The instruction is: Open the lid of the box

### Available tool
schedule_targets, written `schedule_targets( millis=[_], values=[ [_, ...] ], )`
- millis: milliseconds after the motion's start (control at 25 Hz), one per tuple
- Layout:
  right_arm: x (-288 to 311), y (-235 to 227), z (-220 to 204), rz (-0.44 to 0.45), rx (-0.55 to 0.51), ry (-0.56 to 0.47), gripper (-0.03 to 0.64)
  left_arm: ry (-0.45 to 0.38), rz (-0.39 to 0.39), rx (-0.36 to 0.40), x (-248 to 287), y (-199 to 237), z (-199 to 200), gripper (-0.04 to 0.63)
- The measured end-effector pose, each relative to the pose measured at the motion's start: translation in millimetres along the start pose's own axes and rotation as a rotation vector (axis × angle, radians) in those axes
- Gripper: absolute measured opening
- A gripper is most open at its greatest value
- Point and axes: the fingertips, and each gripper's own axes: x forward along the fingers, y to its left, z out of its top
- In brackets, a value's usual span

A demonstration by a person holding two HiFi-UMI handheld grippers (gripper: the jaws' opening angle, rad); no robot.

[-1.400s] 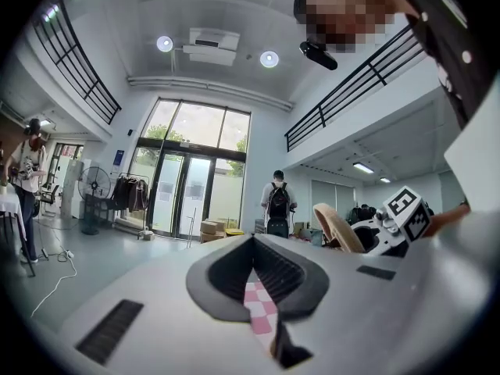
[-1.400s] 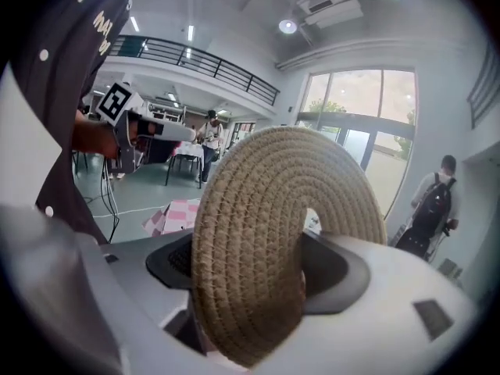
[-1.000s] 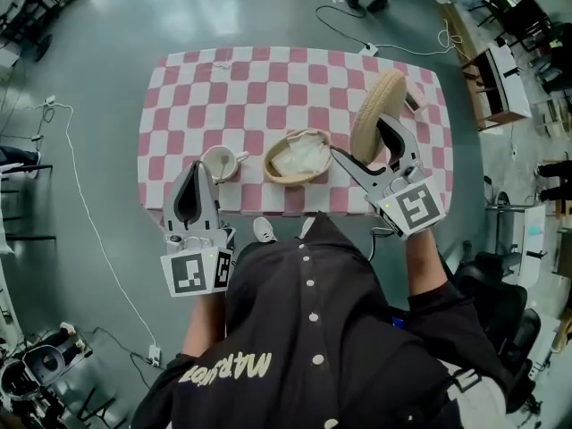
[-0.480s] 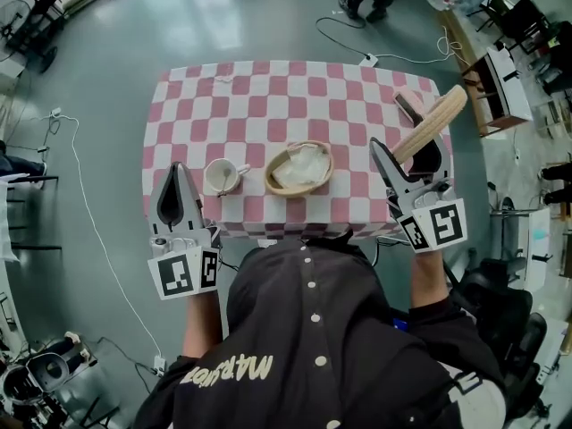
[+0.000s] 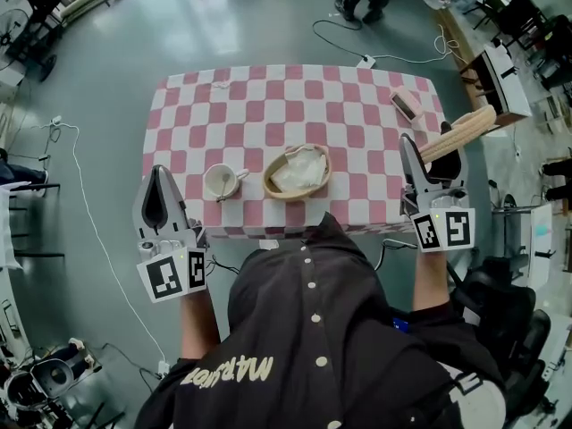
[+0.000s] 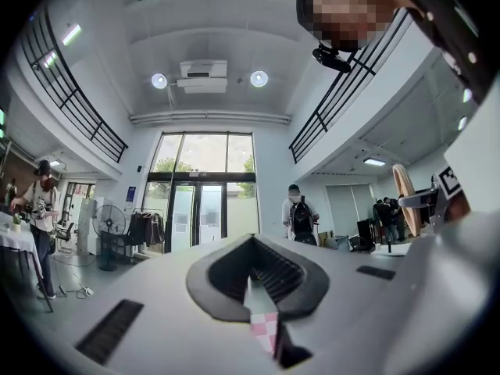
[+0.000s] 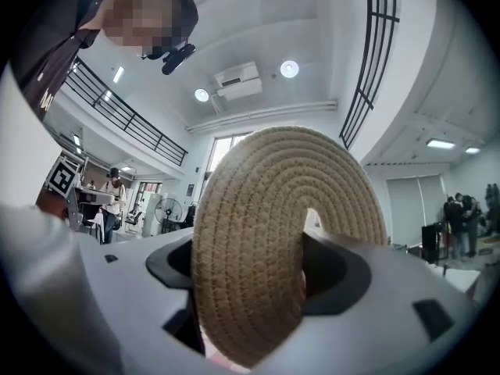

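Item one: table [image 5: 188, 105] under a pink-and-white checked cloth [image 5: 295, 96], seen from above, with the person's dark shirt [image 5: 313, 329] at its 6 o'clock edge.

Item two: woven basket [image 5: 273, 186], round and open-topped, standing just toward 6 o'clock of the table's middle. A crumpled white cloth [image 5: 299, 168] lies inside it. No lid sits on it.

Item three: lid [image 5: 469, 125], a flat disc of coiled rope, well apart from the basket, at 3 o'clock of it by the table's edge. It is off the table surface, tilted and seen nearly edge-on from above.

Item four: right gripper [image 5: 429, 152], its jaws clamped on the lid; the disc fills its own view.

Item five: left gripper [image 5: 159, 175], at 8 o'clock of the basket, by the table's near corner. Its jaws appear drawn together at the tips, with nothing between them.

Item six: white cup [image 5: 220, 182], at 9 o'clock of the basket, near but apart.

Item seven: small pink object [image 5: 407, 105], at 2 o'clock of the basket, too small to identify.
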Motion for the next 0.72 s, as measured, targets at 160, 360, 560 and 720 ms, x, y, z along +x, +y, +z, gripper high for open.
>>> schedule_targets(
  millis=[160,360,560,720],
  values=[
    [-9.0,-6.9,-1.9,-0.019,-0.011,-0.003,0.365,0.013,0.032,0.005,-3.6,10.3,-4.6,0.011],
    [-13.3,-12.9,-5.6,-0.041,-0.007,0.004,0.365,0.022,0.039,0.008,-2.9,11.4,-6.0,0.011],
    [-16.4,-14.8,-6.9,-0.048,0.008,0.003,0.365,0.026,0.033,0.007,-4.9,6.0,-6.3,0.011],
    [-19.0,-15.6,-7.3,-0.059,0.012,-0.005,0.364,0.027,0.028,0.004,-6.4,3.8,-6.6,0.011]
  ],
)
